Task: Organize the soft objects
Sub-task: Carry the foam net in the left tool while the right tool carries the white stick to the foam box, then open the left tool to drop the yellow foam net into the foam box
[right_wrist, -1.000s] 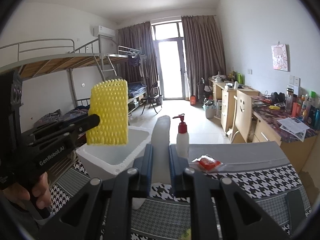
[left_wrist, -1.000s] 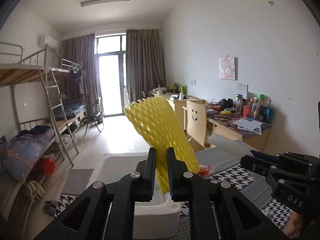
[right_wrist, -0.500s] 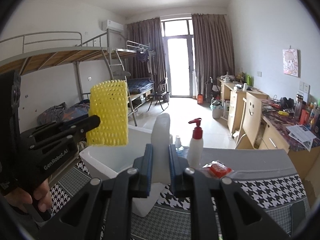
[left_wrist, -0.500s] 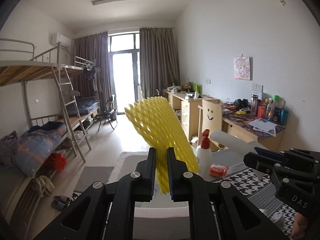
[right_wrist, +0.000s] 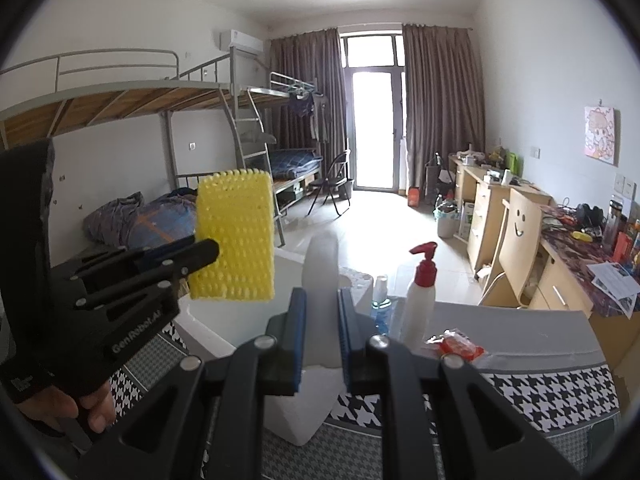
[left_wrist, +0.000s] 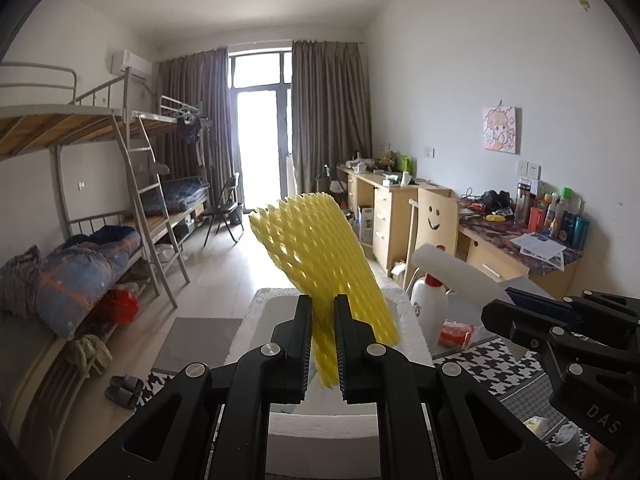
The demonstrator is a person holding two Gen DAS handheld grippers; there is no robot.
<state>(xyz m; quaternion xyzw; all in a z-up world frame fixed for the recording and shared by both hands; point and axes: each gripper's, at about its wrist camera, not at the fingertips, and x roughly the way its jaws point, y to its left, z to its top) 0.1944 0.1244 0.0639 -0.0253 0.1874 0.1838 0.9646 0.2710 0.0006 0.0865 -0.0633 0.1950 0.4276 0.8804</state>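
Observation:
My left gripper [left_wrist: 322, 316] is shut on a yellow foam net sleeve [left_wrist: 320, 256] and holds it upright above a white foam box [left_wrist: 256, 316]. The sleeve [right_wrist: 236, 236] and the left gripper [right_wrist: 202, 254] also show at the left of the right wrist view. My right gripper [right_wrist: 322, 312] is shut on a white foam sheet [right_wrist: 320, 268], held over the box's near corner [right_wrist: 208, 328]. The sheet [left_wrist: 456, 272] and the right gripper [left_wrist: 496, 312] also show at the right of the left wrist view.
A white pump bottle with a red top [right_wrist: 420, 296] and a red packet [right_wrist: 456, 344] sit on the grey mat behind the box. The table has a houndstooth cloth [right_wrist: 540, 392]. Bunk beds [right_wrist: 160, 120] stand at left, desks and a chair [right_wrist: 516, 232] at right.
Both grippers have dropped and moved forward toward the foam box, still holding the sleeve and the sheet. The box and the pump bottle now sit closer and larger in both views.

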